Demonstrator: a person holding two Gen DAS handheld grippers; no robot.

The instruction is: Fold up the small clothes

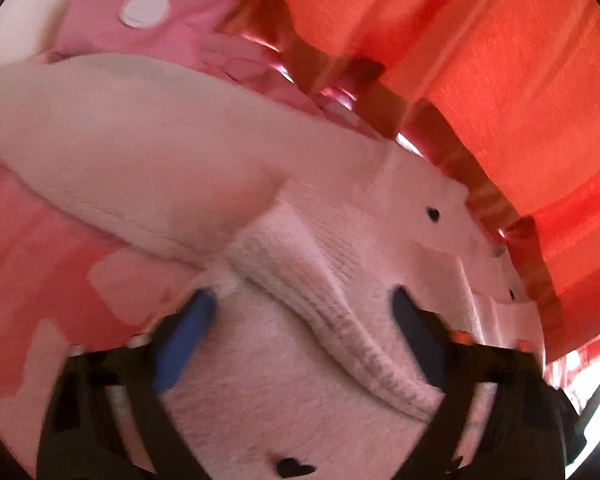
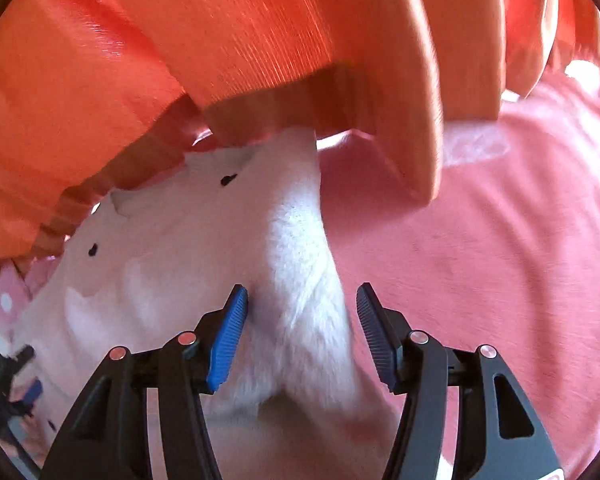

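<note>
A pale, fuzzy knit garment [image 1: 300, 400] with small black hearts lies on a pink cloth surface [image 2: 480, 260]. In the left wrist view its ribbed cuff [image 1: 332, 320] runs diagonally between the fingers of my left gripper [image 1: 300, 336], and a sleeve [image 1: 120, 168] stretches off to the left. The blue pads stand wide apart over the knit and the gripper is open. In the right wrist view a fluffy fold of the same garment [image 2: 300, 280] runs up between the fingers of my right gripper [image 2: 300, 340]. It is open, with a gap showing at the right pad [image 2: 376, 344].
Orange-red fabric [image 2: 180, 40] hangs in thick folds along the far side, over the garment's top edge. A pink garment with white dots [image 1: 148, 12] lies behind the sleeve. My left gripper [image 2: 16, 380] shows at the lower left of the right wrist view.
</note>
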